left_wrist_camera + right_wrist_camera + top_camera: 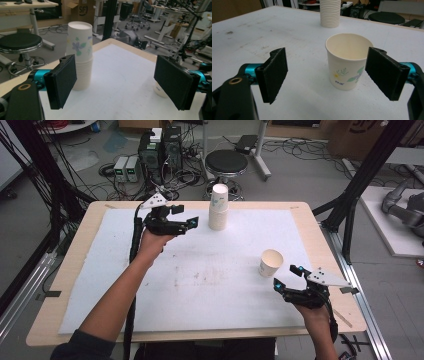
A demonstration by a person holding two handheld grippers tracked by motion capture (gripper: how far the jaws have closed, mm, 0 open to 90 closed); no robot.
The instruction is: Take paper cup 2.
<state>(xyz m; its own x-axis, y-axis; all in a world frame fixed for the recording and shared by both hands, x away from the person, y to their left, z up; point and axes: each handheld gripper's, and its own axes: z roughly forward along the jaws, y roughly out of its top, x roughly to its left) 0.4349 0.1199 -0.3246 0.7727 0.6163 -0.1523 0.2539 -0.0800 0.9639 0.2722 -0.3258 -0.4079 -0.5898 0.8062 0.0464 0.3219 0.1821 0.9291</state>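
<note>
High view: a stack of paper cups (pixel 218 208) stands upside down at the far middle of the tabletop (pixel 90 270), and one single cup (pixel 270 263) stands upright, mouth up, at right of centre. Left claw (pixel 186 217) hovers just left of the stack, jaws spread, holding nothing. Right claw (pixel 287 277) sits just near-right of the single cup, jaws likewise spread and empty.

Left gripper view: the stack (pixel 79 55) lies beyond the left jaw and partly behind it, not between the jaws. Flower print on the top cup is visible. Not centred for a grasp.

Right gripper view: the single cup (pixel 348 64) stands ahead of the jaws, offset toward the right jaw; I cannot tell whether that pad touches the wall. The stack (pixel 330 13) is at the far edge.

Judgement: approach step, both claws lining up on their cups, no grip made. Next move for the left: shift so the top cup sits between the pads, then close lightly, since thin paper walls crush. Right: advance, centre the cup, close gently below the rim.
</note>
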